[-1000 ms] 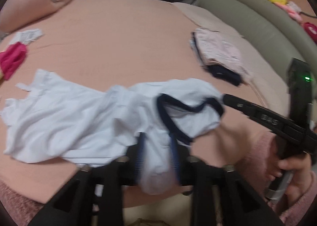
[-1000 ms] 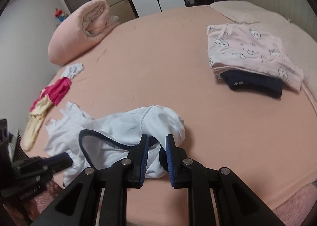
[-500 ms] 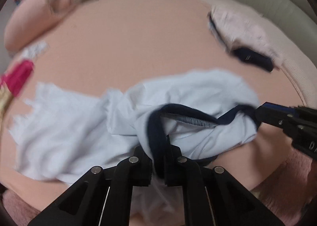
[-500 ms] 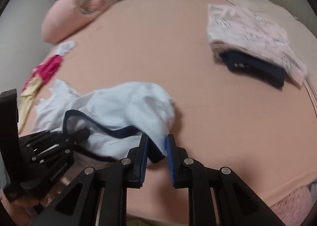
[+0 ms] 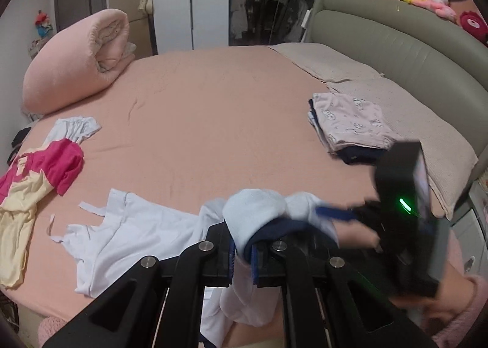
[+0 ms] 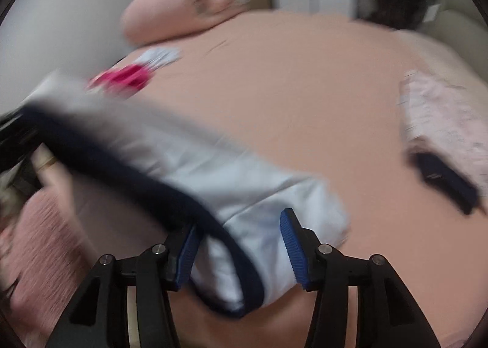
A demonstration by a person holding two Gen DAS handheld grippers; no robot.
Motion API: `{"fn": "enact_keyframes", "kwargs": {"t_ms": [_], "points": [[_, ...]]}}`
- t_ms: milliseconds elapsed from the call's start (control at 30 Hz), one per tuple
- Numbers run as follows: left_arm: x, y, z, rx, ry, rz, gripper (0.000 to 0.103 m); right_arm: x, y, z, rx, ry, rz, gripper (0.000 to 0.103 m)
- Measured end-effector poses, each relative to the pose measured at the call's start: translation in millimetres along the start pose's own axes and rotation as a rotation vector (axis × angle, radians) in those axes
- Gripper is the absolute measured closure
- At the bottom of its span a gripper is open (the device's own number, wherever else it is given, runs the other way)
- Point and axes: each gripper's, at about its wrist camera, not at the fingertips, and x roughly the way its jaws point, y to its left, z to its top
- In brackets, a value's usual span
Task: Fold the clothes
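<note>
White tee (image 5: pixel 137 235) w/ navy collar lies at the bed's (image 5: pixel 219 110) near edge, lower centre of left view, long axis running left-right. Left gripper (image 5: pixel 242 256) is clamped on the collar bunch; right gripper (image 6: pixel 238 247) has pads spread apart, cloth lying between, not pinched. Right view is blurred. Open sheet mid-frame beyond; folded pile (image 5: pixel 350 128) at right.

L tool (image 5: pixel 242 253) pinched tight w/ fingers nearly meeting; R tool (image 6: pixel 239 252) spread wide apart.
</note>
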Motion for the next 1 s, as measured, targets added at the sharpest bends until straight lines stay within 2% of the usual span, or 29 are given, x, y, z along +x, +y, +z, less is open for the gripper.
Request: {"fn": "enact_keyframes", "kwargs": {"t_ms": [67, 167, 233, 300, 400, 433, 533, 600, 633, 667, 733, 767, 800, 833, 933, 967, 1000], "points": [[-0.8, 1.7, -7.3, 0.001, 0.015, -0.002, 0.097, -1.5, -11.9, 6.5, 0.047, -0.030, -0.064, 0.077], [6.5, 4.0, -20.9, 0.001, 0.070, -0.020, 0.097, -34.3, -34.3, 21.5, 0.168, -0.156, -0.075, 0.082], [15.1, 6.0, -28.0, -0.016, 0.114, -0.051, 0.097, -66.1, -41.1, 31.5, 0.209, -0.256, -0.067, 0.082], [22.6, -0.8, -22.3, -0.060, 0.111, -0.064, 0.094, -97.7, -43.0, 39.7, 0.224, -0.342, -0.058, 0.082], [33.9, -10.9, -13.8, -0.126, 0.107, -0.082, 0.092, -127.4, -32.3, 56.2, 0.180, -0.424, -0.102, 0.082], [37.6, -14.3, -11.0, -0.148, 0.105, -0.088, 0.087, -137.0, -25.4, 57.5, 0.178, -0.452, -0.106, 0.082], [49.0, -24.9, -2.6, -0.211, 0.100, -0.105, 0.085, -160.2, -11.8, 55.9, 0.203, -0.515, -0.093, 0.082], [58.4, -39.1, -3.9, -0.182, 0.102, -0.084, 0.084, -172.3, -10.5, 53.5, 0.224, -0.544, -0.101, 0.082], [64.6, -44.9, -12.0, -0.132, 0.138, -0.058, 0.082, -178.0, -10.9, 52.5, 0.233, -0.554, -0.109, 0.082], [69.7, -49.2, -20.4, -0.087, 0.169, -0.037, 0.082, -180.0, -16.0, 53.4, 0.243, -0.559, -0.117, 0.082], [65.2, -40.3, -42.9, -0.065, 0.183, -0.062, 0.075, -187.5, -31.3, 49.7, 0.276, -0.547, -0.139, 0.082], [62.1, -35.6, -53.1, -0.053, 0.187, -0.067, 0.075, -184.8, -40.4, 49.1, 0.291, -0.512, -0.141, 0.082], [53.1, -29.5, -56.9, -0.034, 0.168, -0.026, 0.075, -175.0, -50.6, 44.8, 0.318, -0.463, -0.131, 0.082], [43.9, -23.2, -59.2, -0.015, 0.146, 0.017, 0.078, -165.2, -60.8, 40.6, 0.346, -0.414, -0.120, 0.082], [11.7, 1.3, -34.5, 0.048, 0.007, 0.182, 0.078, -134.7, -81.5, 17.2, 0.423, -0.285, -0.104, 0.082], [0.6, 8.8, -24.3, 0.071, -0.040, 0.232, 0.078, -129.6, -83.0, 10.8, 0.432, -0.268, -0.097, 0.082], [-12.7, 11.5, -1.4, 0.103, -0.092, 0.254, 0.078, -137.7, -75.8, 21.5, 0.403, -0.305, -0.087, 0.082]]}}
